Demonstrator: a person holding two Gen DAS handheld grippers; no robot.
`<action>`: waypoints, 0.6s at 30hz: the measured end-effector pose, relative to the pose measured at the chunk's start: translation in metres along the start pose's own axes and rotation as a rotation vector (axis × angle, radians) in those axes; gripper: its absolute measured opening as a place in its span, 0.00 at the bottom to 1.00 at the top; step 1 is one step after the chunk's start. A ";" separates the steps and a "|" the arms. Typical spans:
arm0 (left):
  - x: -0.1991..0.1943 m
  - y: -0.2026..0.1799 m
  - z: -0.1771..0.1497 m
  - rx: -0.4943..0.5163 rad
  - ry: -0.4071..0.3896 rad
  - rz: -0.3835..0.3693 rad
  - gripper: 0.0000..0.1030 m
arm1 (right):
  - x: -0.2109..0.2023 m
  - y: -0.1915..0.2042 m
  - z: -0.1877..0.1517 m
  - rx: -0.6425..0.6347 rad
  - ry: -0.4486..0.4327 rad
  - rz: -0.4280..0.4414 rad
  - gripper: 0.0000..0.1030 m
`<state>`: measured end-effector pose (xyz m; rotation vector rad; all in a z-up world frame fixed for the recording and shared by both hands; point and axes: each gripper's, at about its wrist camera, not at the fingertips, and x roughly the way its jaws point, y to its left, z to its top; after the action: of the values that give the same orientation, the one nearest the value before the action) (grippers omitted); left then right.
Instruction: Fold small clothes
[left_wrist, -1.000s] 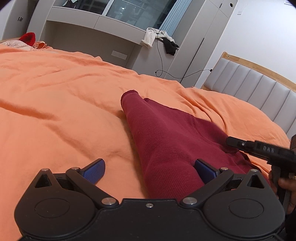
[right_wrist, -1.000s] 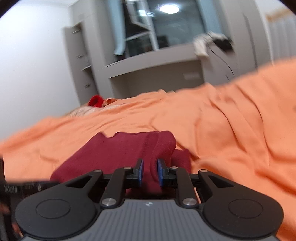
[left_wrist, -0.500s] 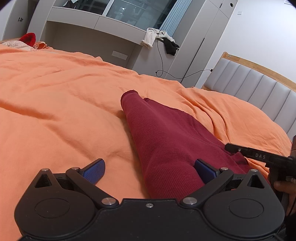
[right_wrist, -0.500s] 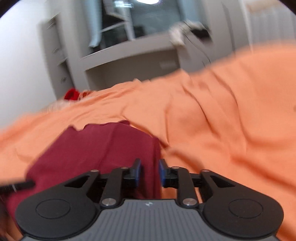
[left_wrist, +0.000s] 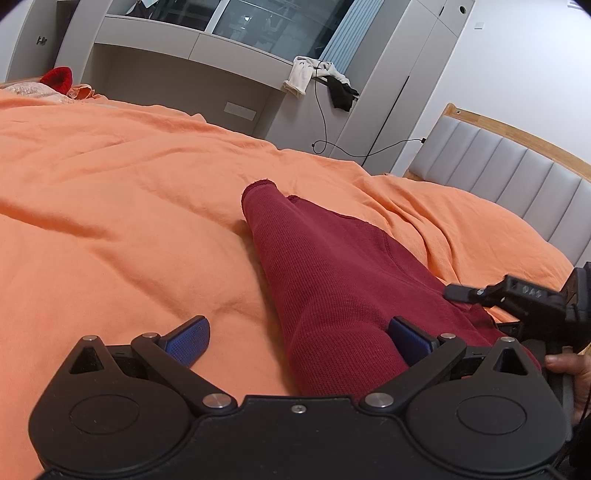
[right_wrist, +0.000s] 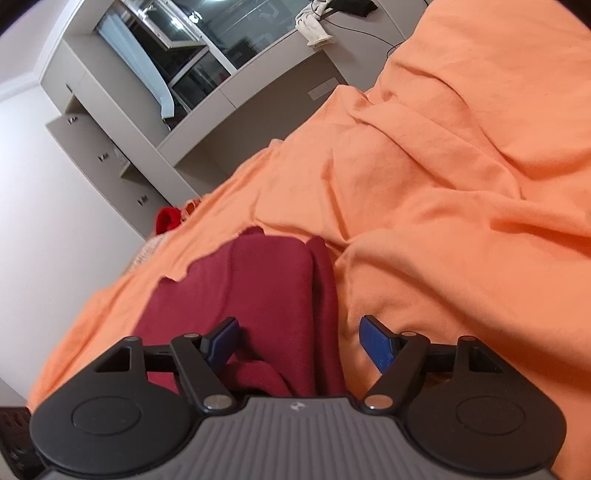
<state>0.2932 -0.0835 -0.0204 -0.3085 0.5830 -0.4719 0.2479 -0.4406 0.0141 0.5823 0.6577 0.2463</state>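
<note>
Knitwear, soft and limp: the maroon garment (right_wrist: 266, 288) lies folded on the orange bedcover (right_wrist: 461, 184), between your right gripper's (right_wrist: 297, 341) opening, untouching pads. Your left gripper (left_wrist: 295, 338) gapes wide. Pinch the doubled edge.

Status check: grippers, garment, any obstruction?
Left gripper open. Right gripper opening, garment between jaws, unpinched. Garment on duvet. Nothing in the way.

Home bedroom: orange-covered bed (left_wrist: 129, 206) (padded headboard (left_wrist: 517, 184)), grey built-in cupboards (left_wrist: 184, 55).
</note>
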 end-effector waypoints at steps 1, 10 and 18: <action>0.000 0.000 0.000 0.000 0.000 0.000 1.00 | 0.001 0.002 -0.001 -0.014 0.001 -0.010 0.74; 0.000 -0.001 0.000 0.001 -0.004 0.002 1.00 | 0.002 0.002 -0.004 -0.031 0.007 -0.017 0.78; 0.000 -0.001 0.000 0.001 -0.003 0.002 1.00 | 0.003 0.004 -0.005 -0.043 0.006 -0.012 0.82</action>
<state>0.2931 -0.0843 -0.0198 -0.3083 0.5798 -0.4700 0.2465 -0.4344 0.0117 0.5369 0.6603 0.2508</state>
